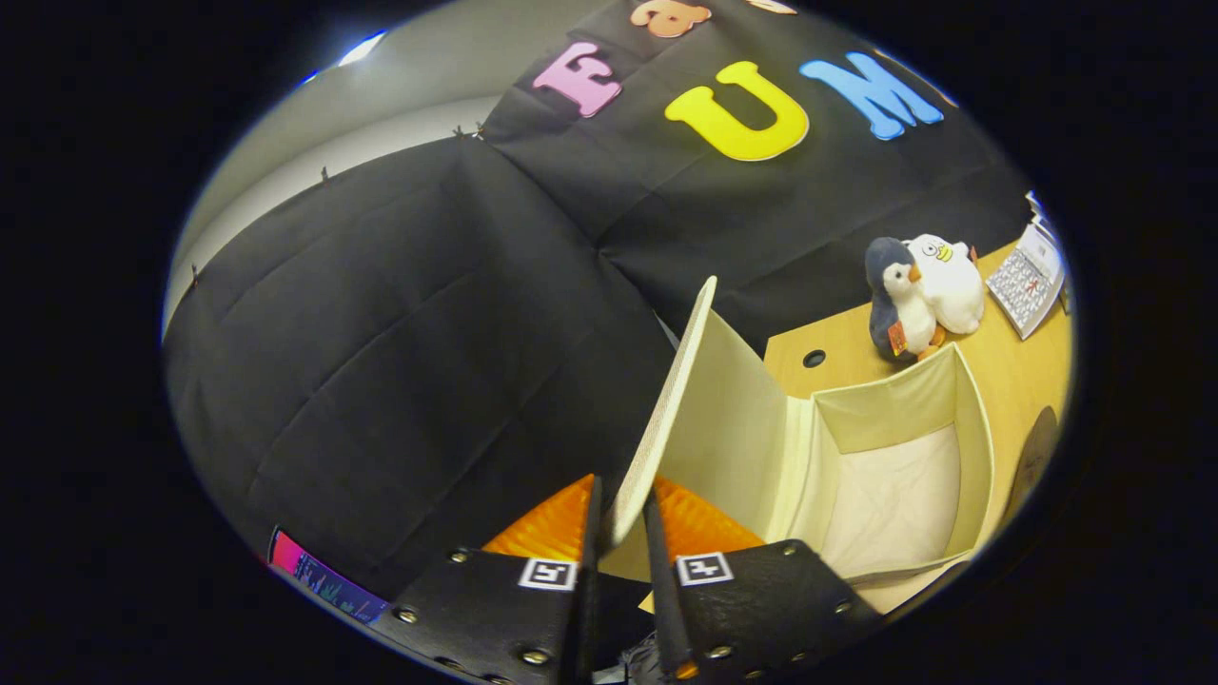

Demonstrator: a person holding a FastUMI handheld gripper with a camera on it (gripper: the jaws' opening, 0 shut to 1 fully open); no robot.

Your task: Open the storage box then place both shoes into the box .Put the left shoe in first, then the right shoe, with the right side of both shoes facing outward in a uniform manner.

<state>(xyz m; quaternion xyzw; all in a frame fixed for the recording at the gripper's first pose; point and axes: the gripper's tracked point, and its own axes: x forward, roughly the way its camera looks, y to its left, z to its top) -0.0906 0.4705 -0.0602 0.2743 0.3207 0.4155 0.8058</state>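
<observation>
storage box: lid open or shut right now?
Open. The lid stands raised on edge, pinched between the gripper fingers, and the storage box interior is exposed beside it, with no shoe on its visible floor.

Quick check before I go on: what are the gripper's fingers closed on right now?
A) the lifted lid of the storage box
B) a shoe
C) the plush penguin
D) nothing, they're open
A: both fingers of the gripper press on the edge of the lid, which stands raised above the open, empty storage box; the plush penguin sits beyond it on the table.
</observation>
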